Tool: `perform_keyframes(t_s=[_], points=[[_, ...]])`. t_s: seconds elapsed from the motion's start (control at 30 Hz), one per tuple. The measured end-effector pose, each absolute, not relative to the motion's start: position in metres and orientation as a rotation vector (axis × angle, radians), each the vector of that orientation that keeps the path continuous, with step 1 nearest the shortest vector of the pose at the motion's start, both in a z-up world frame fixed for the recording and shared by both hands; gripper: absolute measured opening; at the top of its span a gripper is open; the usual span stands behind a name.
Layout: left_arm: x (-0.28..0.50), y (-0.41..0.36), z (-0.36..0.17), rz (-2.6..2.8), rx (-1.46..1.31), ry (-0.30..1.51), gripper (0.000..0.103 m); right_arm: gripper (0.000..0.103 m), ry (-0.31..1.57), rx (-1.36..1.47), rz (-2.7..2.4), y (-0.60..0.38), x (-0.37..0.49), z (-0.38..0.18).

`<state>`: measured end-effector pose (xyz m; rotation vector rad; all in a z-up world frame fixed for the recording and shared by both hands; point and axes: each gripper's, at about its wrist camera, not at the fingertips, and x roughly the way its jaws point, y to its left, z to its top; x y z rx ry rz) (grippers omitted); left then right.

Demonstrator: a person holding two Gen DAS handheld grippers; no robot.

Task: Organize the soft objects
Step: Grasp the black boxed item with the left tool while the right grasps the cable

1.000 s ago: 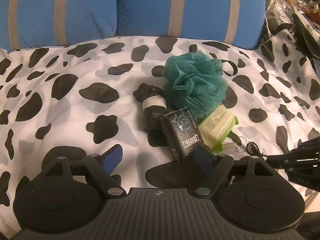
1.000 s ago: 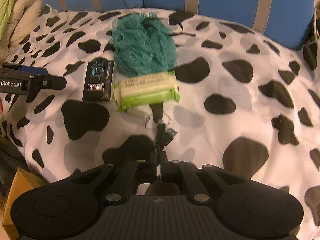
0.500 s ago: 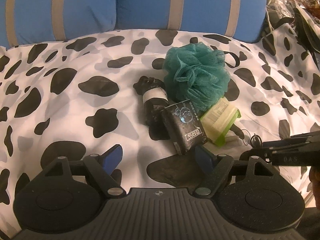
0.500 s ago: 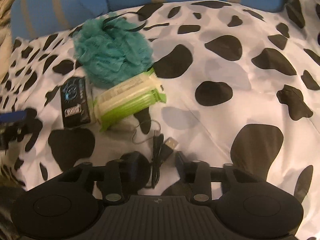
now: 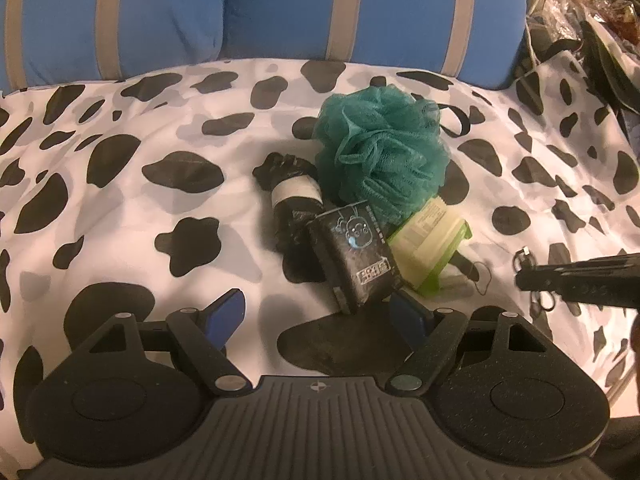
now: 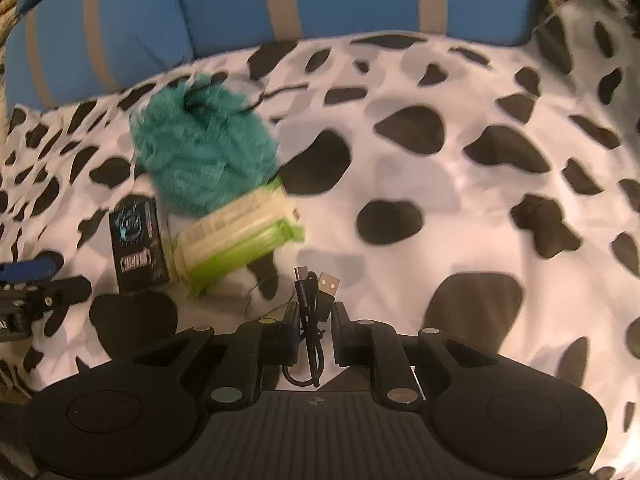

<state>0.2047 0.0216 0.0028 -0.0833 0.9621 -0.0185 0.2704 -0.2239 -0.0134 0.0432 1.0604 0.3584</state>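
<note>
A teal bath pouf (image 5: pixel 382 150) (image 6: pixel 204 148) lies on the cow-print cover. Against it lie a black roll with a white band (image 5: pixel 294 204), a black packet (image 5: pixel 356 254) (image 6: pixel 138 248) and a green wipes pack (image 5: pixel 430 248) (image 6: pixel 236 240). My left gripper (image 5: pixel 320 314) is open, just in front of the black packet. My right gripper (image 6: pixel 314 312) has a narrow gap with a coiled black USB cable (image 6: pixel 314 300) between its fingers; the grip is not clear. It also shows in the left wrist view (image 5: pixel 520 276).
Blue cushions with tan stripes (image 5: pixel 360 12) (image 6: pixel 320 4) line the back. Bags and clutter (image 5: pixel 588 20) sit at the far right. The cow-print cover (image 5: pixel 120 200) (image 6: pixel 460 200) stretches left and right of the pile.
The right gripper opened around the USB cable, then narrowed on it while the view swung. The left gripper stayed open and barely moved.
</note>
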Motion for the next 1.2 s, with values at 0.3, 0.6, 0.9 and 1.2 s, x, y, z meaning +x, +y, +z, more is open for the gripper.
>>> perform_keyframes(t_s=[0.3,0.6,0.9,1.2], points=[[0.221,0.009,-0.005,0.025,-0.111,0.942,0.079,0.017,1.001,0.031,0.361,-0.237,0.264,0.007],[0.245,-0.011,-0.023,0.08,-0.09,0.976,0.079,0.017,0.98,0.054,0.36,-0.259,0.263,0.014],[0.262,-0.026,-0.038,0.15,-0.011,1.002,0.078,0.017,0.976,0.089,0.355,-0.274,0.265,0.017],[0.263,-0.025,-0.038,0.154,-0.01,1.038,0.052,0.017,0.98,0.086,0.36,-0.272,0.266,0.017]])
